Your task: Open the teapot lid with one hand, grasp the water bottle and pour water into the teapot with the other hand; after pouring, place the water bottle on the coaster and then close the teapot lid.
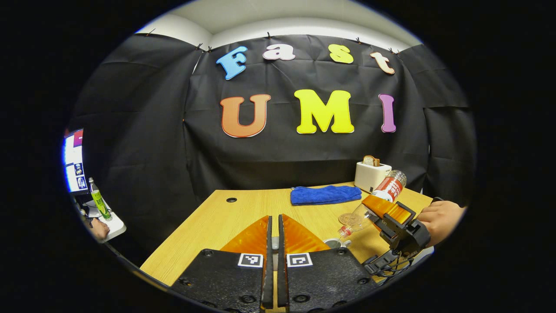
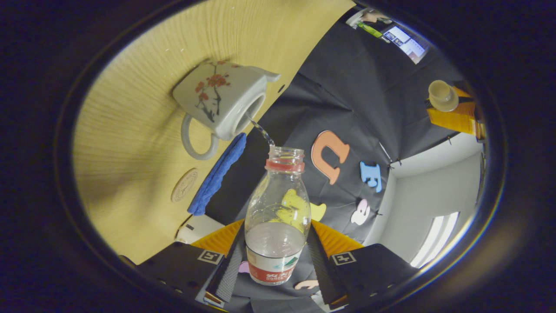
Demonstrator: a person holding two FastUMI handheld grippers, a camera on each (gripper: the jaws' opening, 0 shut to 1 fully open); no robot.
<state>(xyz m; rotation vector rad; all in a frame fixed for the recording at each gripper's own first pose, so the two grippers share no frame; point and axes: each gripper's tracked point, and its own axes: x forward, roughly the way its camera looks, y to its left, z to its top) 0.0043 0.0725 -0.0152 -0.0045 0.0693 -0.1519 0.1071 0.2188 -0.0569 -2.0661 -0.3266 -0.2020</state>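
Observation:
In the right gripper view my right gripper (image 2: pixel 277 232) is shut on the clear water bottle (image 2: pixel 278 204), which has a red neck ring and a label. The bottle is tipped, and a thin stream of water (image 2: pixel 260 129) runs from its mouth into the open top of the white flowered teapot (image 2: pixel 217 98). A round coaster (image 2: pixel 184 185) lies beside the teapot. In the left gripper view my left gripper (image 1: pixel 273 221) is closed on the teapot lid (image 2: pixel 441 95), held up off the pot. The same view shows the tilted bottle (image 1: pixel 384 193) and the teapot's rim (image 1: pixel 333 242).
A folded blue cloth (image 1: pixel 325 194) lies at the back of the wooden table (image 1: pixel 226 221), next to a white toaster (image 1: pixel 370 174) holding bread. Off the table's left side, a person's hand rests on a side desk with a green bottle (image 1: pixel 99 201) and a monitor (image 1: pixel 74 161).

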